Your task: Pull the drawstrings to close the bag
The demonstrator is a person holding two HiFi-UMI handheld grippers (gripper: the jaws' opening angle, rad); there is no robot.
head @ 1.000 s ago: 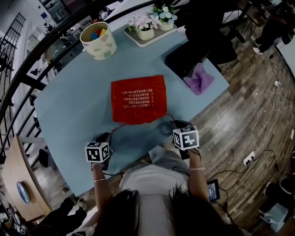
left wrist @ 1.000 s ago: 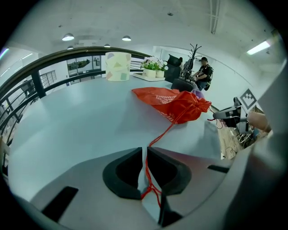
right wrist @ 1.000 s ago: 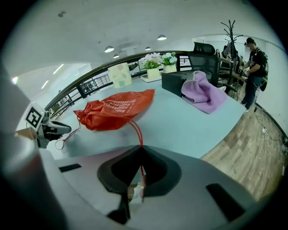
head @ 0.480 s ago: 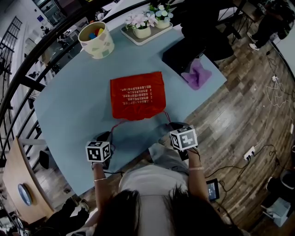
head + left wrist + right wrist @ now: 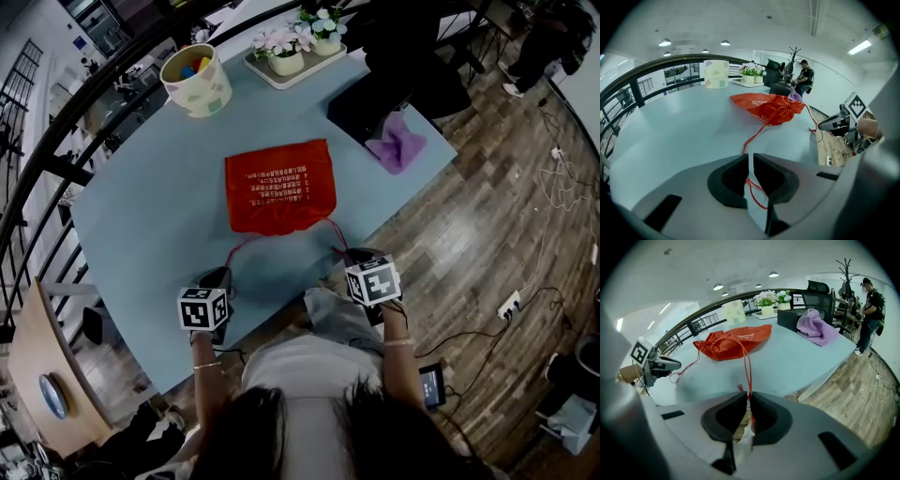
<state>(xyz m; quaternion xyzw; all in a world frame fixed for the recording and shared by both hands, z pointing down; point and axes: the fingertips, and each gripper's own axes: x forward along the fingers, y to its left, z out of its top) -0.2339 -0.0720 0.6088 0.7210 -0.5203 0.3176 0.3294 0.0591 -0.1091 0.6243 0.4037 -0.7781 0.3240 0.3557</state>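
Observation:
The red drawstring bag (image 5: 279,186) lies flat in the middle of the blue table (image 5: 150,216), with its mouth gathered toward me. A thin red drawstring runs from each side of the mouth to a gripper. My left gripper (image 5: 218,281) is shut on the left drawstring (image 5: 757,133), which passes between its pads near the table's front edge. My right gripper (image 5: 362,256) is shut on the right drawstring (image 5: 748,366) at the table's front right edge. In the gripper views the bag (image 5: 766,107) (image 5: 731,344) sits ahead of the left gripper (image 5: 751,155) and the right gripper (image 5: 748,393).
A patterned cup (image 5: 198,80) with coloured pieces stands at the back left. A tray of flower pots (image 5: 302,52) is at the back. A black box (image 5: 375,108) with a purple cloth (image 5: 396,148) sits at the back right. Wooden floor lies right of the table.
Both grippers have drawn back from the bag, the right one further. More drawstring shows on each side, and the bag's near edge has puckered narrower.

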